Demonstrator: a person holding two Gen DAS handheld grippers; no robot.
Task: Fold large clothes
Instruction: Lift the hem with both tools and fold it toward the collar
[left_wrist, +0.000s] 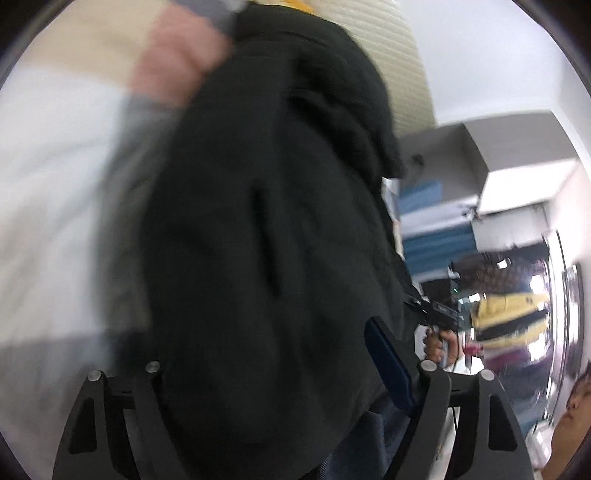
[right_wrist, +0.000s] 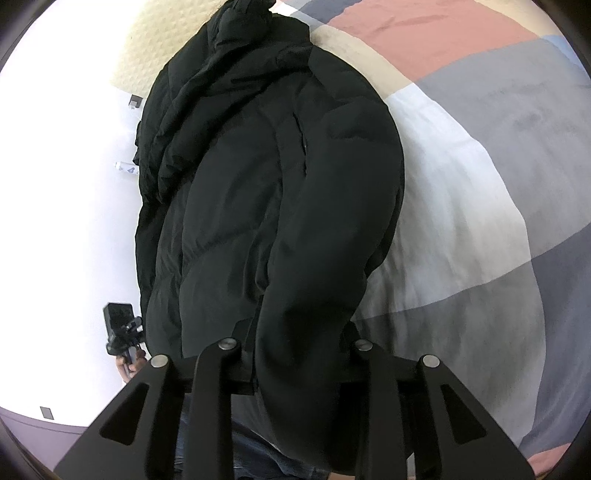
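Observation:
A large black puffer jacket (left_wrist: 258, 221) fills the left wrist view and hangs between my left gripper's jaws (left_wrist: 291, 373), which close on its lower edge. In the right wrist view the same jacket (right_wrist: 258, 184) hangs lifted over the bed, and my right gripper (right_wrist: 295, 347) is shut on its hem or sleeve. The fingertips of both grippers are hidden in the fabric. My right gripper with the hand holding it shows in the left wrist view (left_wrist: 439, 321); my left one shows in the right wrist view (right_wrist: 122, 332).
A bed with a patchwork duvet of pink, grey, white and beige (right_wrist: 480, 184) lies under and right of the jacket. A white wall (right_wrist: 55, 184) stands on the left. A person's face (left_wrist: 576, 413) and a shiny metal column (left_wrist: 561, 295) are at the right.

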